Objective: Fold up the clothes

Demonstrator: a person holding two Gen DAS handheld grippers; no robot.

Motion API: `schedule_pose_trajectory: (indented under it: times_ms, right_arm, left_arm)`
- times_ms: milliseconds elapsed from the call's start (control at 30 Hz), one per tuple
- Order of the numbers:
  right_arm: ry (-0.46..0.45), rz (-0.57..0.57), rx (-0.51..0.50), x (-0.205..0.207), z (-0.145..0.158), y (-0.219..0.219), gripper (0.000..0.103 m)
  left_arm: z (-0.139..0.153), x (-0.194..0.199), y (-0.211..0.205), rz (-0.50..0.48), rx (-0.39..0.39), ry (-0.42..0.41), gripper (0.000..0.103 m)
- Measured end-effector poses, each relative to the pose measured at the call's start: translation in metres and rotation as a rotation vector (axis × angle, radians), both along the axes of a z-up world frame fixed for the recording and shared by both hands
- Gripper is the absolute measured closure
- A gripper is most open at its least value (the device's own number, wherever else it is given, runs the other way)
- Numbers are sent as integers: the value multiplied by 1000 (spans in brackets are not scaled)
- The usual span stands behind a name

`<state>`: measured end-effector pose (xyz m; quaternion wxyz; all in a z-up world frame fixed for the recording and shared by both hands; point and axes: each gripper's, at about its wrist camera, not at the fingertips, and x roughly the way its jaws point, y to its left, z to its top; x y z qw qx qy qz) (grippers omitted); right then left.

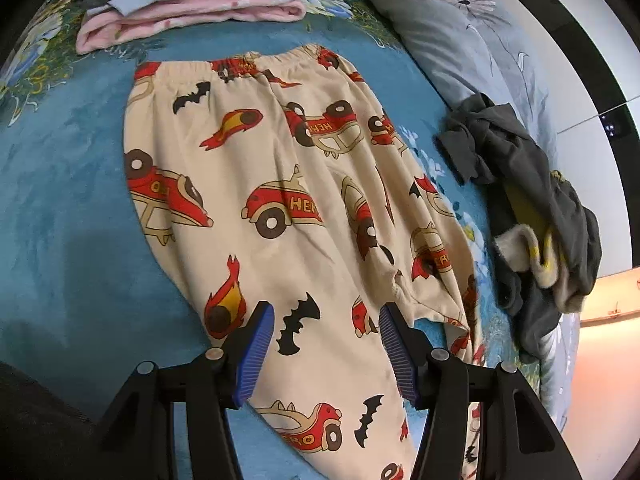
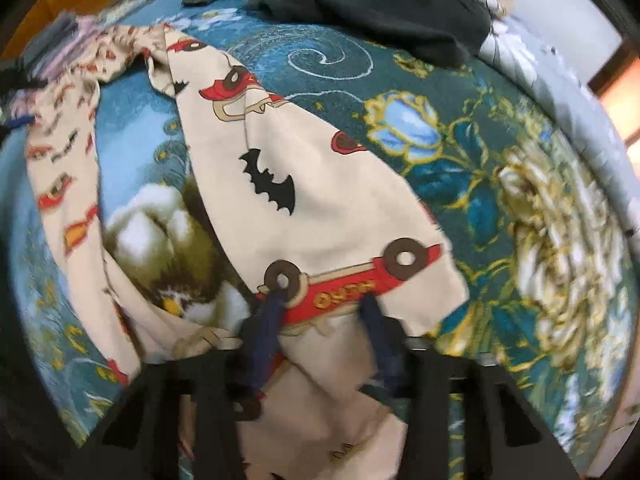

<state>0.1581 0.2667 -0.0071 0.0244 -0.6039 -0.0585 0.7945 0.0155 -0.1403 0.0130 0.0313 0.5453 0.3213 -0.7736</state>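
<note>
Cream children's trousers printed with red cars, bats and fireballs lie flat on the blue floral blanket, waistband at the far end. My left gripper is open, its blue pads either side of one leg near the crotch, just above the cloth. In the right wrist view, the other trouser leg runs under my right gripper. Its blue fingers are apart with cloth between them; the view is blurred, so whether they touch the cloth is unclear.
A stack of folded clothes, pink and grey, sits at the blanket's far left. A crumpled dark grey garment with a yellow lining lies to the right, also in the right wrist view. A grey floral pillow is at the far right.
</note>
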Motion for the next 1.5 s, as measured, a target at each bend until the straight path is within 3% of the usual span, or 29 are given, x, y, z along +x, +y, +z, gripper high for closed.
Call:
schedule_pose_trajectory:
  times_ms: [33, 133, 267, 367, 567, 667, 733, 767, 833, 967, 1067, 1233, 1367, 1433, 1500]
  right_arm:
    - [-2, -8, -8, -2, 2, 4, 93]
    - [1, -48, -75, -12, 13, 20, 94]
    - [180, -268, -224, -47, 70, 96, 94]
    - [229, -377, -246, -86, 87, 146, 94]
    - [121, -528, -283, -147, 57, 182, 92]
    - [121, -591, -272, -157, 53, 187, 83]
    - [146, -624, -255, -157, 59, 187, 63]
    - [163, -639, -243, -157, 64, 187, 61]
    - [204, -661, -244, -156, 75, 190, 53]
    - [275, -784, -258, -139, 100, 198, 53]
    - [305, -791, -298, -113, 108, 189, 50]
    - [145, -758, -253, -54, 83, 156, 50]
    - [29, -801, -256, -13, 58, 138, 50]
    - [-1, -834, -259, 4, 52, 130, 50]
    - [-20, -850, -270, 11, 49, 121, 50]
  left_arm:
    - [0, 0, 1, -4, -4, 0, 44]
    - [4, 0, 3, -13, -15, 18, 44]
    - [8, -3, 1, -13, 1, 40, 44]
    - [11, -4, -8, 13, 30, 47, 44]
    - [26, -10, -51, 97, 69, 88, 44]
    - [33, -16, -89, 176, 69, 109, 44]
    - [31, -20, -115, 251, 78, 104, 44]
    - [28, -22, -127, 288, 83, 95, 43]
    - [18, -26, -145, 343, 96, 59, 43]
    - [-7, -29, -165, 428, 123, -32, 43]
    - [-24, -35, -165, 459, 113, -83, 43]
    - [-36, -41, -166, 450, 142, -87, 43]
    - [-44, -45, -169, 436, 191, -96, 46]
    - [-51, -42, -173, 459, 237, -94, 58]
    - [-54, -39, -177, 475, 267, -92, 79]
